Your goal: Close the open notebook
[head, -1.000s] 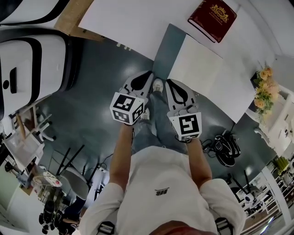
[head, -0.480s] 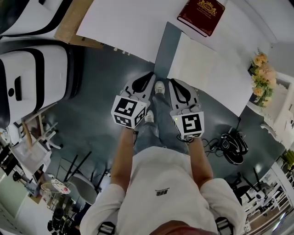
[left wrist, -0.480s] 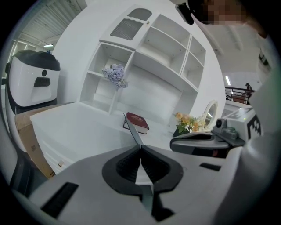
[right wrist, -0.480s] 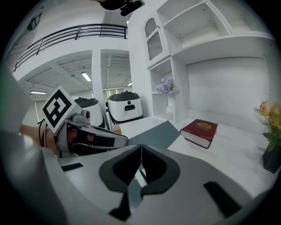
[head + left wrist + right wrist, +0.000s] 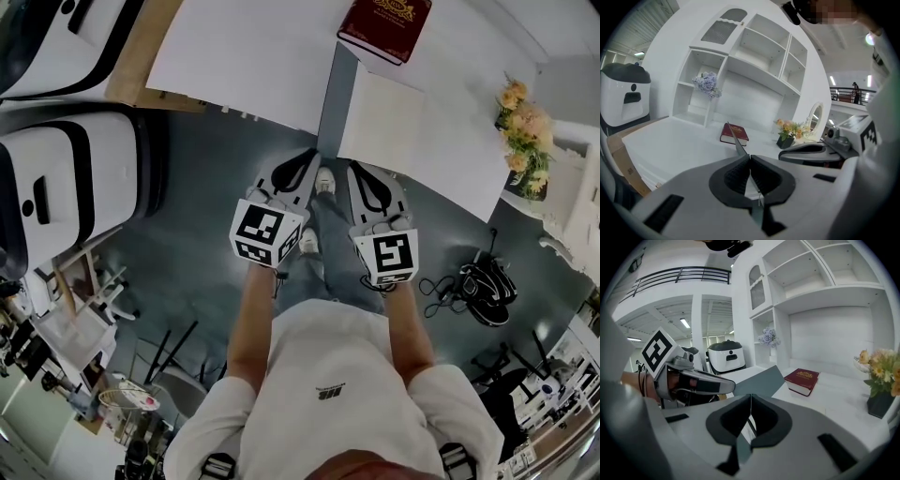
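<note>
A dark red notebook point(image 5: 384, 28) with a gold emblem lies with its cover down on the far part of the white table point(image 5: 427, 131); it also shows in the left gripper view point(image 5: 734, 133) and the right gripper view point(image 5: 802, 379). My left gripper point(image 5: 306, 157) and right gripper point(image 5: 360, 172) hang side by side over the grey floor, short of the table's near edge. Both are shut with nothing between their jaws, as each gripper view shows point(image 5: 750, 157) point(image 5: 751, 397). The notebook is well beyond both grippers.
A second white table point(image 5: 244, 56) stands to the left, with a narrow floor gap point(image 5: 333, 89) between the two. A potted flower bunch point(image 5: 520, 122) sits at the right table's end. White machines point(image 5: 66, 178) stand left, and a black bag point(image 5: 483, 281) lies on the floor right.
The tables and the notebook have slid up and left in the head view. Both grippers stay shut, side by side, in about the same place.
</note>
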Demonstrator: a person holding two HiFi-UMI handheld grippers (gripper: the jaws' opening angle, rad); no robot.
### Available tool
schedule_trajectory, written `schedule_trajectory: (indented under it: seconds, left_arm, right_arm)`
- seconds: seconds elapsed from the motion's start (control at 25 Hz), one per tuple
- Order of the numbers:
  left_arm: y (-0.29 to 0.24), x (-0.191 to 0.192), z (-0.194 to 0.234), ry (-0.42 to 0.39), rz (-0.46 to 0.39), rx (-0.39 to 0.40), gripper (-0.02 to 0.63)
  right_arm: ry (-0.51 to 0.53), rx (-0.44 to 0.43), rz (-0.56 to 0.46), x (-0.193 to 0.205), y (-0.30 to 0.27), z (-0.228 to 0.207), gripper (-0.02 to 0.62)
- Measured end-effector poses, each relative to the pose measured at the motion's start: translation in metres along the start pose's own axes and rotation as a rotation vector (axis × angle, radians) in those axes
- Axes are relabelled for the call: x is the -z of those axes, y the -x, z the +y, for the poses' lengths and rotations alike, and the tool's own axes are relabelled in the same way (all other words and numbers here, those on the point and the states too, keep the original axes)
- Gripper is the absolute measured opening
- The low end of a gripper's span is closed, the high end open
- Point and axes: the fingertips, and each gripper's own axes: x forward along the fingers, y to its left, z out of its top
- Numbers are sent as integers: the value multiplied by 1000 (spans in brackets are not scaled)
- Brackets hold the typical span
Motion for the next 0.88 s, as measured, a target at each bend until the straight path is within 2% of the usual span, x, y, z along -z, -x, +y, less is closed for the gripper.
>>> schedule_trajectory:
  seconds: [0.88]
  left_arm:
    - [-28,-9,-72,-92,15,170,0]
  right_arm:
    - [-73,174,-10,22,55,-42,-3]
